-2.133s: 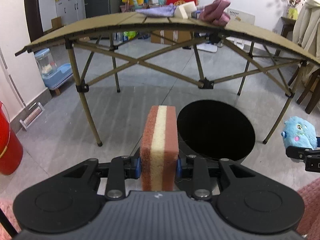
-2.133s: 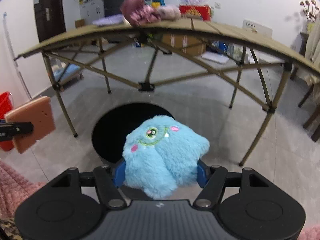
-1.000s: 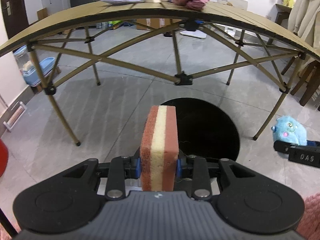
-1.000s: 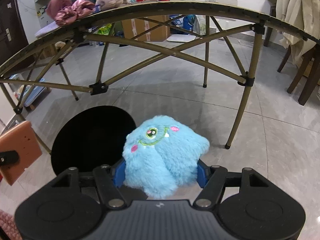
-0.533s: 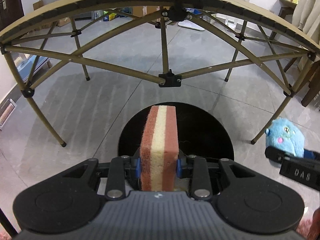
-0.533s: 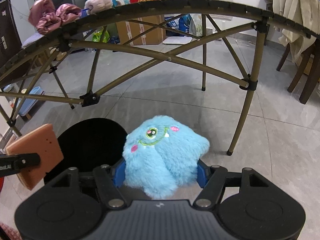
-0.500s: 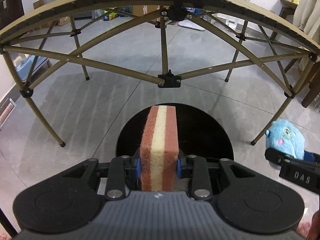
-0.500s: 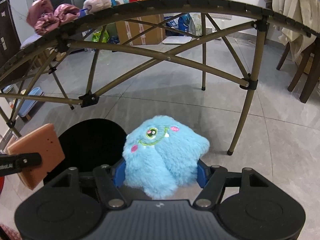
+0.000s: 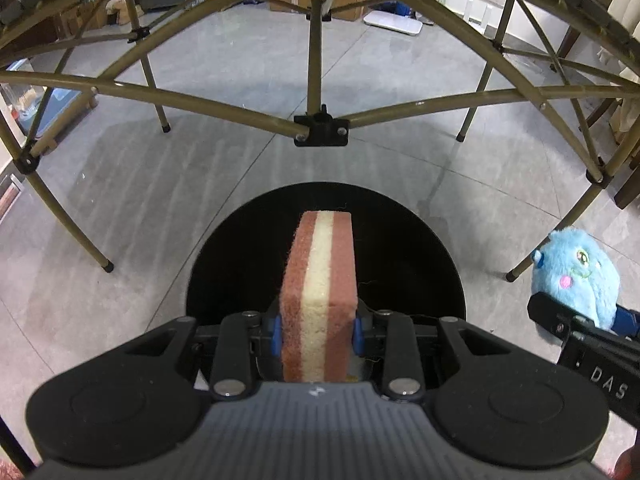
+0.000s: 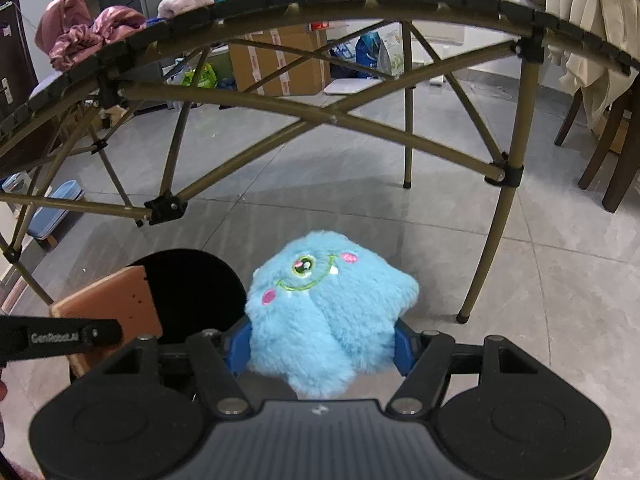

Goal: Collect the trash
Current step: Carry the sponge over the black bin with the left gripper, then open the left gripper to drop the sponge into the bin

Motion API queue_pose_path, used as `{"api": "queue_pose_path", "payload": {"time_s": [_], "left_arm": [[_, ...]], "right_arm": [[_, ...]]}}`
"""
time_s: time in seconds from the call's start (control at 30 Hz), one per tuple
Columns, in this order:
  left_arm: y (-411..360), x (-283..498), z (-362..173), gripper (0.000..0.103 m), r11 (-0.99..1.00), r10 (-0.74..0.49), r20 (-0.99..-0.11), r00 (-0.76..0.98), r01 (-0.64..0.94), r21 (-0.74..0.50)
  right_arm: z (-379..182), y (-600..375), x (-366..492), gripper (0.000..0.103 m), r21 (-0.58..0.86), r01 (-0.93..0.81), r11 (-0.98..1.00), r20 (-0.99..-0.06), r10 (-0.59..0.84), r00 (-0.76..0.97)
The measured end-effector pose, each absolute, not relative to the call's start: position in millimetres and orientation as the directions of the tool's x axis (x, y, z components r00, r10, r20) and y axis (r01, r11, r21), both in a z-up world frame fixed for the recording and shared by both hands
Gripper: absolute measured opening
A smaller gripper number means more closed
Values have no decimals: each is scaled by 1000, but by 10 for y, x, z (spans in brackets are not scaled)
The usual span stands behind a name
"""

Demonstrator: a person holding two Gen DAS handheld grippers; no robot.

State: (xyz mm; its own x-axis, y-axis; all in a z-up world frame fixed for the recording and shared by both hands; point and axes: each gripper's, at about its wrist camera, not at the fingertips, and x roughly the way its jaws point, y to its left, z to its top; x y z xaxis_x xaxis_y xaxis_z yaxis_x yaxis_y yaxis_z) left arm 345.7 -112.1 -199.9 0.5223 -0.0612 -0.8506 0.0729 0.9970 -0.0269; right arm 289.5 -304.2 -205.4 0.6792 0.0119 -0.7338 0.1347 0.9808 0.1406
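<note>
My left gripper point(image 9: 316, 330) is shut on a sponge point(image 9: 320, 292), brown on both sides with a cream middle layer, held on edge. The sponge hangs directly over the round black bin point(image 9: 400, 256) on the floor. My right gripper point(image 10: 322, 344) is shut on a fluffy blue one-eyed plush toy point(image 10: 324, 304). That toy hangs to the right of the bin point(image 10: 188, 288), over the grey tiles. In the left wrist view the plush toy point(image 9: 576, 276) and right gripper appear at the right edge. In the right wrist view the sponge point(image 10: 108, 308) and left gripper show at the left.
A folding table with olive metal legs point(image 9: 320, 60) arches over the scene; its cross brace point(image 9: 320, 130) is just beyond the bin. Pink cloths point(image 10: 84, 36) lie on the tabletop. A table leg point(image 10: 488, 248) stands right of the plush. Dark chair legs point(image 10: 612, 144) are far right.
My left gripper has moved forward and down with the sponge, from beside the bin's left rim to over its opening. The right gripper with the plush has edged slightly closer to the bin.
</note>
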Motion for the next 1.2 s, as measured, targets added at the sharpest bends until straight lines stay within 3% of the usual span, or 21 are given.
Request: {"api": "queue_pose_path", "payload": {"time_s": [0.27, 0.33, 0.37, 0.4, 1.2], "left_arm": [[-1135, 3489, -2009, 34, 998, -51, -854, 518, 67, -19], [-1140, 3471, -1983, 55, 998, -46, -850, 524, 69, -12], [-1133, 3460, -1965, 79, 998, -45, -847, 530, 63, -14], [-1122, 3447, -1943, 88, 998, -43, -839, 542, 56, -16], [-1003, 3381, -1826, 102, 998, -25, -774, 633, 57, 15]], "right_arm": [[-2102, -3053, 2888, 66, 133, 134, 982, -743, 9, 670], [-2113, -3066, 2889, 66, 135, 141, 981, -746, 7, 666], [-2109, -3070, 2887, 66, 135, 142, 981, -745, 6, 667], [-2103, -3072, 2883, 66, 133, 144, 981, -744, 3, 669], [-2047, -3059, 2854, 66, 148, 131, 980, -736, 21, 677]]}}
